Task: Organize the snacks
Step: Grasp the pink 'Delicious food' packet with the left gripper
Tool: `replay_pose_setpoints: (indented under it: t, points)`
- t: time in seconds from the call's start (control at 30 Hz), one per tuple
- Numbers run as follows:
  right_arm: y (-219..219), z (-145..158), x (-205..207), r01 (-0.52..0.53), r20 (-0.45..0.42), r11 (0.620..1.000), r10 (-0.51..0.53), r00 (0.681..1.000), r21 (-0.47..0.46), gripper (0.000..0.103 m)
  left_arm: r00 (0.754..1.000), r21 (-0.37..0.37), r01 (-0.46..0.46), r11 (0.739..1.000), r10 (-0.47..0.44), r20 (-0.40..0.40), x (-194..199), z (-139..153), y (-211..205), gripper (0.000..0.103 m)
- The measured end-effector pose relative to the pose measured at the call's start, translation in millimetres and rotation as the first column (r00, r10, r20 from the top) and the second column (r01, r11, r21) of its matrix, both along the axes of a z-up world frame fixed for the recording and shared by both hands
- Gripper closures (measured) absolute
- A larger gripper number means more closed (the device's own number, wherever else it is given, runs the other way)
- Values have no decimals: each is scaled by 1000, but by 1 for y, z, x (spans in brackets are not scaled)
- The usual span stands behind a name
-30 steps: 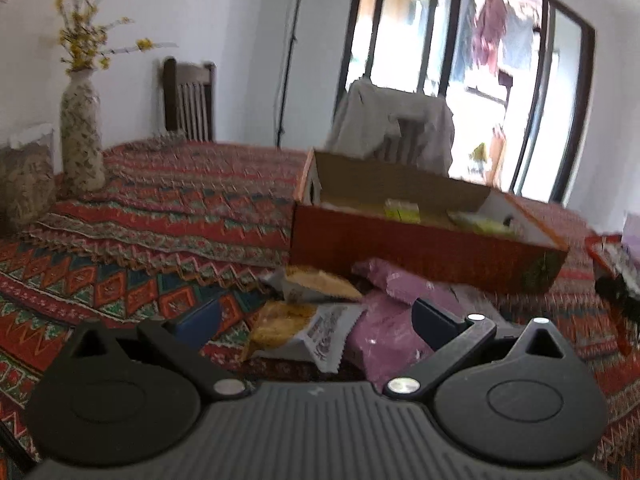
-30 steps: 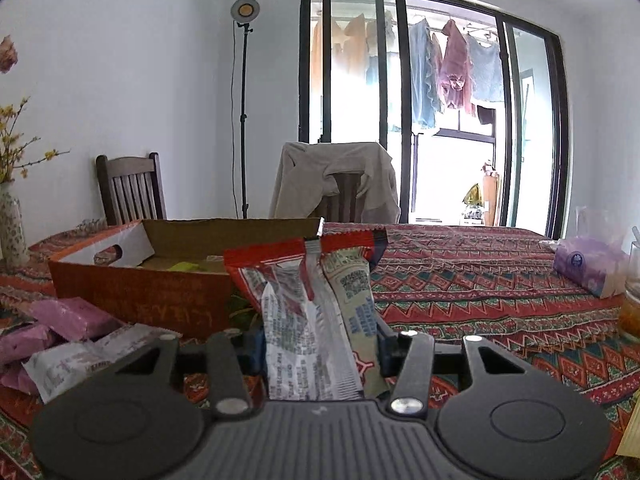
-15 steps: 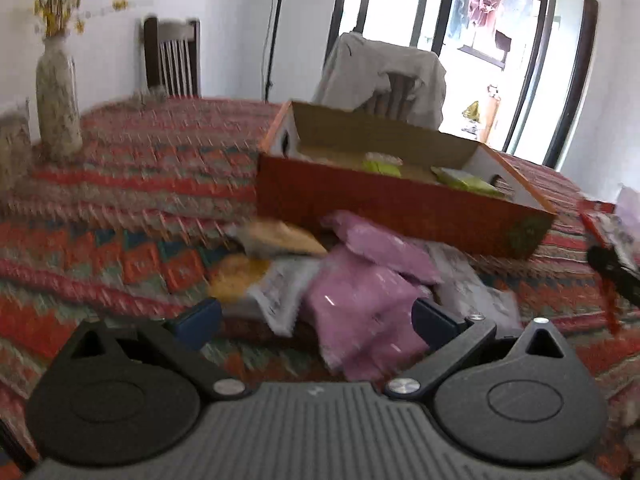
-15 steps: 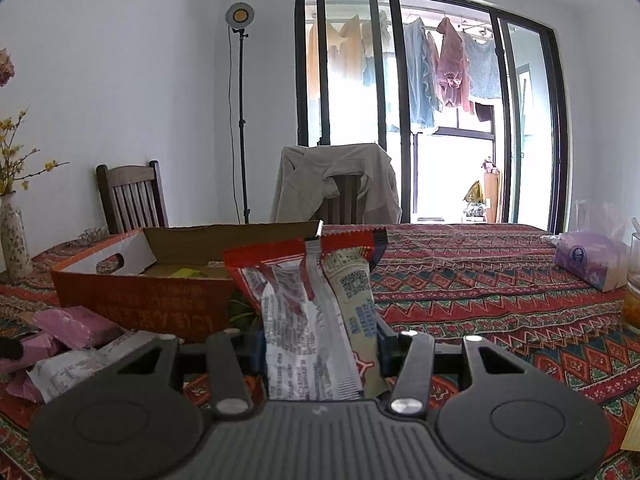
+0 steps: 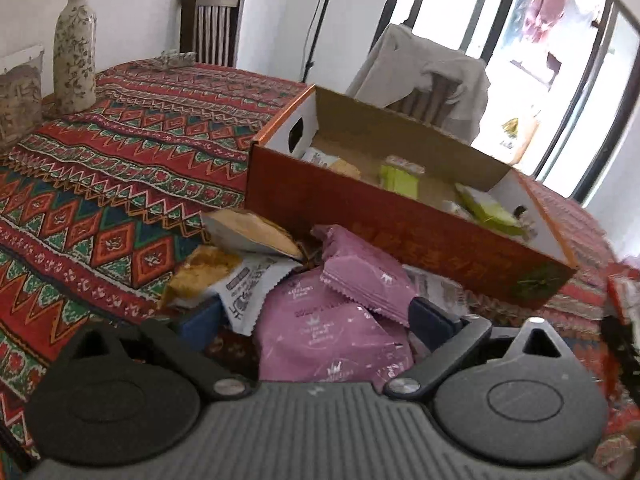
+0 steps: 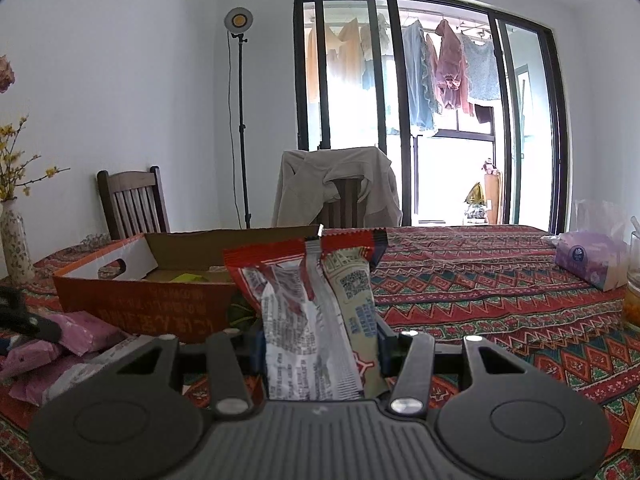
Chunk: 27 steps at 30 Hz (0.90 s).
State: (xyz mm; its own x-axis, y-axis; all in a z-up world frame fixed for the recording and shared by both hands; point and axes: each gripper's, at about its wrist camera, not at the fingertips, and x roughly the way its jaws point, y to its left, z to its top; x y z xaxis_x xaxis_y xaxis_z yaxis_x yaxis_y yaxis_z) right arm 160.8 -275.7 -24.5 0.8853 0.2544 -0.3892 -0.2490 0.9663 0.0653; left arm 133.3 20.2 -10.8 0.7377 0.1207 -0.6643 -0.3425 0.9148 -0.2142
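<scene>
Partway: few packets already in box (image 5: 404, 216), pile of snacks (image 5: 320, 304) left on tabletop (image 5: 100, 184) beside it. Left gripper (image 5: 316, 320) agape, just been closing over pink packet (image 5: 328, 340). Right gripper (image 6: 320, 344) clamped on red-white packet (image 6: 308, 312).

It was a room in a home. A table (image 6: 480, 280) had a bright patterned cloth, with wooden chairs (image 6: 132, 200) around it. A vase (image 5: 74, 48) held yellow flowers. Clothes (image 6: 448, 68) hung drying outside the big glass doors.
</scene>
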Motion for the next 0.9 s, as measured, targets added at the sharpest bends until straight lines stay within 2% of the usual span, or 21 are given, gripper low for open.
replay_pose_setpoints:
  t: [0.07, 0.23, 0.7, 0.9]
  points:
    - [-1, 0, 0, -1, 0, 1000, 1, 1000, 6, 54, 1000, 25, -6, 1000, 7, -22, 4, -3, -4, 14]
    - [-4, 0, 1, -5, -3, 1000, 5, 1000, 22, 54, 999, 59, 33, 998, -33, -7, -6, -7, -6, 33]
    - [-4, 1, 0, -5, 7, 1000, 5, 1000, 28, 54, 986, 98, 142, 985, -149, 71, -55, -14, 4, 38]
    - [-1, 1, 0, 0, 4, 1000, 0, 1000, 13, 54, 983, 90, 174, 981, -179, 45, -57, -18, 0, 38]
